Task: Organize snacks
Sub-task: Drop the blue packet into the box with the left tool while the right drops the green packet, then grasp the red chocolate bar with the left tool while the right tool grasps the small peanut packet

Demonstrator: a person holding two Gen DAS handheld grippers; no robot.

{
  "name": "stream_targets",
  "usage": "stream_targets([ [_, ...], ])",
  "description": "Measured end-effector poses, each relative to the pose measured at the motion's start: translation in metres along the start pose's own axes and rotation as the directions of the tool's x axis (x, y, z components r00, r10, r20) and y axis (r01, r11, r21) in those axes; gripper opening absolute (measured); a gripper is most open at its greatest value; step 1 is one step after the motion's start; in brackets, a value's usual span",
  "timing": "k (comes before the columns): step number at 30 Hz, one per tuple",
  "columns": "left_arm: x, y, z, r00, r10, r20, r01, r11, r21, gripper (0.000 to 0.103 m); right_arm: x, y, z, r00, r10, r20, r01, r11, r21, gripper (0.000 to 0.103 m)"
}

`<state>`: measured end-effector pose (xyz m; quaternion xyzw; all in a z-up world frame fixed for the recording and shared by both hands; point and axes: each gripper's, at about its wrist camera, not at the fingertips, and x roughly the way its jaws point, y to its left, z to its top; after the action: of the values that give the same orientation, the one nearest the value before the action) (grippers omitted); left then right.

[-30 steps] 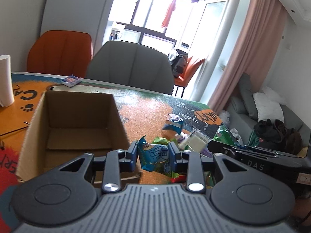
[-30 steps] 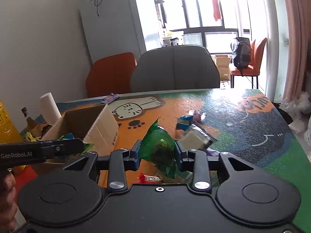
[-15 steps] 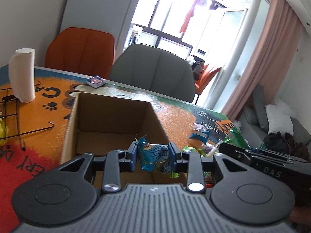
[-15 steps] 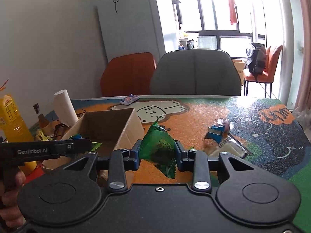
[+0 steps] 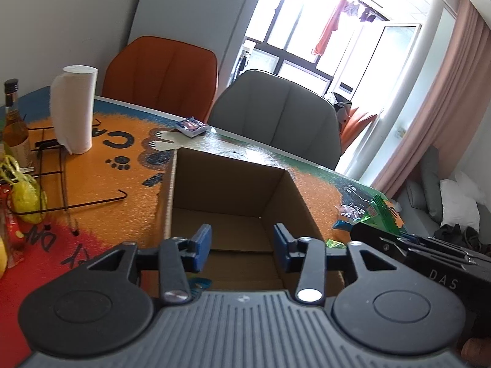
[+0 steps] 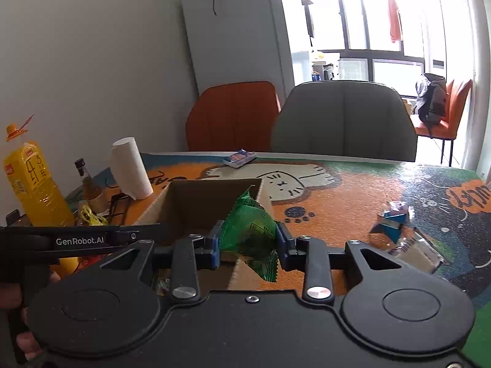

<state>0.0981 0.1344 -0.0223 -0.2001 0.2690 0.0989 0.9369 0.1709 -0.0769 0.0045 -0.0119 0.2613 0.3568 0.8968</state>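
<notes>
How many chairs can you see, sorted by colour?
Orange padded chairs: 2
Grey padded chair: 1
Total: 3

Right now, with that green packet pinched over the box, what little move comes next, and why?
Probably open the right gripper: its green packet already hangs over the box near its right wall. The left gripper is open and empty above the same box, so the packet should drop inside.
</notes>
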Motion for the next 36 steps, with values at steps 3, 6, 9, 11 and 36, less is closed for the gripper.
stream_targets([
  [3,-0.003,0.005,0.000,1.000,0.008,0.000,-0.008,1.000,-0.013,0.055,0.004,0.006,0.003,1.000,0.022,-0.008,-0.022,1.000,0.006,0.033],
  [6,-0.005,0.009,0.000,1.000,0.016,-0.005,-0.016,0.999,-0.028,0.066,0.005,0.008,0.006,0.998,0.054,-0.013,-0.054,0.998,0.017,0.039],
  [9,-0.007,0.011,-0.001,0.999,0.031,-0.009,-0.032,0.999,-0.041,0.076,0.003,0.009,0.009,0.998,0.068,-0.010,-0.068,0.998,0.018,0.042],
  [11,-0.008,0.011,-0.001,0.999,0.044,-0.013,-0.044,0.998,-0.049,0.078,0.002,0.008,0.008,0.998,0.067,-0.015,-0.067,0.997,0.025,0.042],
  [36,-0.004,-0.043,-0.019,0.999,-0.034,-0.004,0.034,0.999,0.026,0.103,-0.051,-0.068,-0.017,0.992,-0.113,-0.053,0.121,0.980,0.158,0.097],
])
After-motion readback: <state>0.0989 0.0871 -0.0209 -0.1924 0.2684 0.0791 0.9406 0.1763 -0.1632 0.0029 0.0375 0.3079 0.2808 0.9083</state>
